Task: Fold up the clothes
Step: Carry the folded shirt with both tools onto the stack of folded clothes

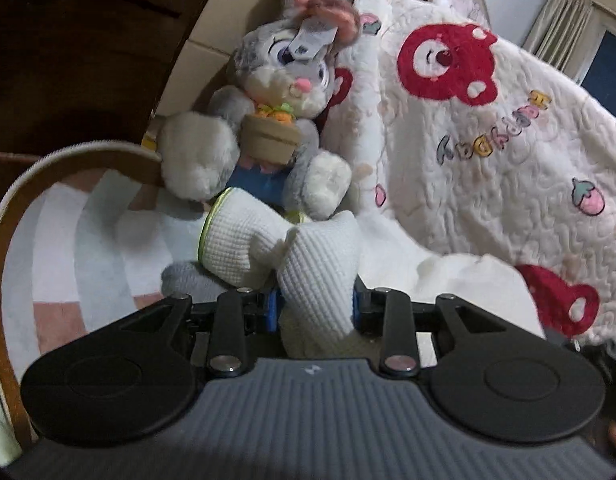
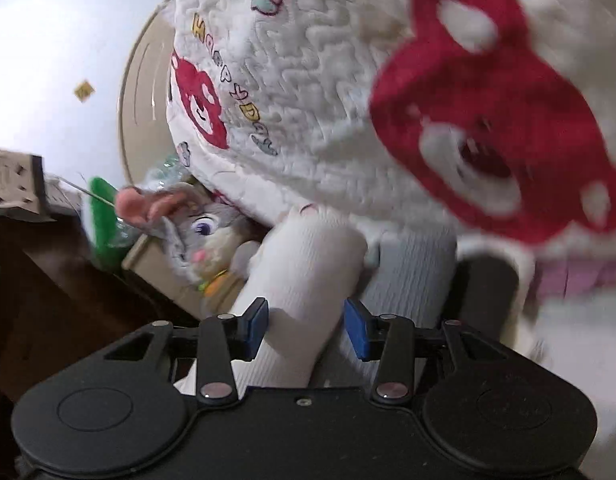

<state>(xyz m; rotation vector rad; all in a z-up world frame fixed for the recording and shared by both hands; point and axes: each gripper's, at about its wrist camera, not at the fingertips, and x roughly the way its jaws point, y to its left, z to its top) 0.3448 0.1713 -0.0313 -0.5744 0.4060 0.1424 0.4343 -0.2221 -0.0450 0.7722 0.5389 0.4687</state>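
Observation:
A white waffle-knit garment (image 1: pixel 244 240) with a yellow-green hem is bunched up in front of the plush rabbit. My left gripper (image 1: pixel 313 308) is shut on a thick fold of it, and both blue pads press into the cloth. In the right wrist view a white ribbed roll of the garment (image 2: pixel 308 264) runs up between the jaws of my right gripper (image 2: pixel 306 328). These jaws stand apart: the left pad (image 2: pixel 256 328) brushes the cloth and the right pad is just off it. Grey cloth shows behind the roll.
A grey plush rabbit (image 1: pixel 268 92) holding a small basket sits against the bed's edge. A white quilt with red bear patches (image 1: pixel 487 152) fills the right side and looms over the right gripper as the quilt (image 2: pixel 327 100). A striped sheet (image 1: pixel 88 240) and a curved wooden bed frame (image 1: pixel 0 280) lie left.

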